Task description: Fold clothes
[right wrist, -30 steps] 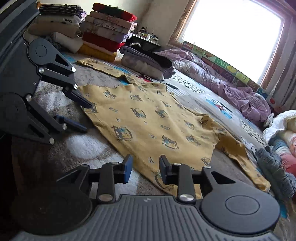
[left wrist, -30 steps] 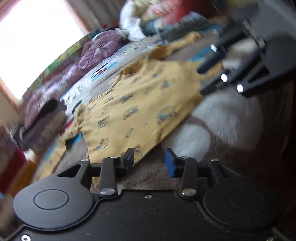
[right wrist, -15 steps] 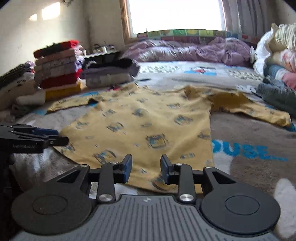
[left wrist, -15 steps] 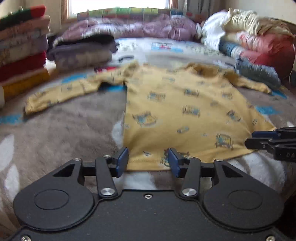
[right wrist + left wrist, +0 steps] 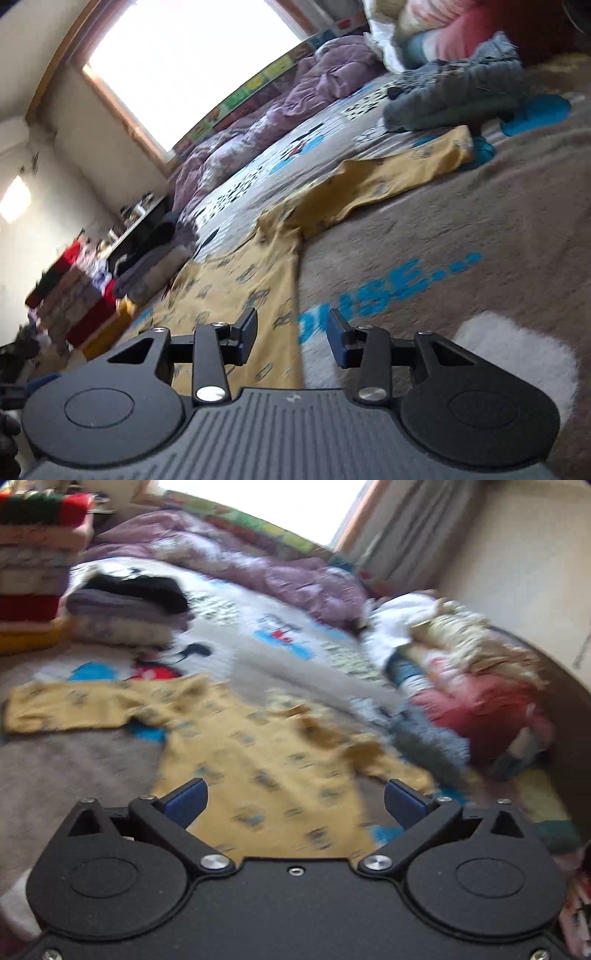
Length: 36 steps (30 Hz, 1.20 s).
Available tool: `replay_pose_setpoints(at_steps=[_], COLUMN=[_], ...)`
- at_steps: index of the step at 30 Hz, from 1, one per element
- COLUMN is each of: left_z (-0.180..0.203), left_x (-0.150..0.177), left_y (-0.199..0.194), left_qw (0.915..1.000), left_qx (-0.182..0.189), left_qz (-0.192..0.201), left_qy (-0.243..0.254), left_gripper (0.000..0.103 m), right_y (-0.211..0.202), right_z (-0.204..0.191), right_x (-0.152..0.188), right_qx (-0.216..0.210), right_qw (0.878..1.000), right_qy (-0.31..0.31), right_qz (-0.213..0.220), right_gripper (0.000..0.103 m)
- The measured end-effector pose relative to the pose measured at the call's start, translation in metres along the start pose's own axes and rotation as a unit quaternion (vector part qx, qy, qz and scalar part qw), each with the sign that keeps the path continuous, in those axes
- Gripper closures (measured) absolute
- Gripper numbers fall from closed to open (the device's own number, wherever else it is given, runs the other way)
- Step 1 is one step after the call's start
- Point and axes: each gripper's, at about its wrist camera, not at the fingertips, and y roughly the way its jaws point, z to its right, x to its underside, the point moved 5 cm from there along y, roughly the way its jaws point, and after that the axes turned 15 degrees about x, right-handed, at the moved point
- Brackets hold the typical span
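Note:
A yellow long-sleeved shirt (image 5: 258, 768) with small printed pictures lies spread flat on the blanket, sleeves out to both sides. My left gripper (image 5: 295, 805) is wide open and empty, held over the shirt's body. In the right wrist view the shirt (image 5: 236, 288) runs from the left up to its right sleeve (image 5: 406, 173). My right gripper (image 5: 291, 336) is open and empty, low over the shirt's right side edge, with one finger over the cloth and the other over the blanket.
A stack of folded clothes (image 5: 33, 576) stands at the far left, with a dark folded pile (image 5: 125, 613) beside it. A heap of unfolded clothes (image 5: 461, 686) lies at the right. A purple quilt (image 5: 258, 568) lies under the window. The grey blanket (image 5: 461, 229) carries blue letters.
Both grippers have opened wider. The left one has moved forward over the shirt and turned right. The right one has tilted and moved to the shirt's right edge.

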Motion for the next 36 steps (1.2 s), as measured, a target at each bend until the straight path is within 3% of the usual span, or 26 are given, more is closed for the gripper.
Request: replay_pose_setpoints(at_steps=[7, 16, 19, 22, 25, 31, 32, 36], left_z=[0.044, 0.041, 0.030, 0.023, 0.007, -0.026, -0.028, -0.033], left_x=[-0.024, -0.021, -0.015, -0.006, 0.000, 0.006, 0.008, 0.012], left_y=[0.051, 0.136, 0.151, 0.159, 0.172, 0.185, 0.186, 0.189], left_qw=[0.9992, 0.9992, 0.9977, 0.9987, 0.9995, 0.9975, 0.9971, 0.9957], left_qx=[0.038, 0.024, 0.034, 0.032, 0.019, -0.003, -0.005, -0.010], left_qz=[0.014, -0.005, 0.007, 0.016, -0.002, -0.013, -0.015, -0.022], left_qy=[0.003, -0.031, -0.058, -0.036, -0.025, -0.069, -0.075, -0.089], left_gripper=[0.001, 0.002, 0.002, 0.002, 0.002, 0.003, 0.003, 0.003], right_y=[0.018, 0.054, 0.070, 0.084, 0.098, 0.112, 0.114, 0.118], right_z=[0.073, 0.113, 0.121, 0.124, 0.126, 0.114, 0.112, 0.110], right_x=[-0.038, -0.086, -0.100, -0.114, -0.124, -0.132, -0.133, -0.131], right_qx=[0.030, 0.044, 0.036, 0.038, 0.043, 0.074, 0.081, 0.096], right_qw=[0.986, 0.976, 0.975, 0.977, 0.978, 0.985, 0.985, 0.986], right_qy=[0.161, 0.209, 0.216, 0.210, 0.205, 0.154, 0.147, 0.132], right_qz=[0.019, 0.045, 0.037, 0.029, 0.022, 0.033, 0.036, 0.037], right_gripper=[0.055, 0.053, 0.053, 0.053, 0.053, 0.054, 0.056, 0.078])
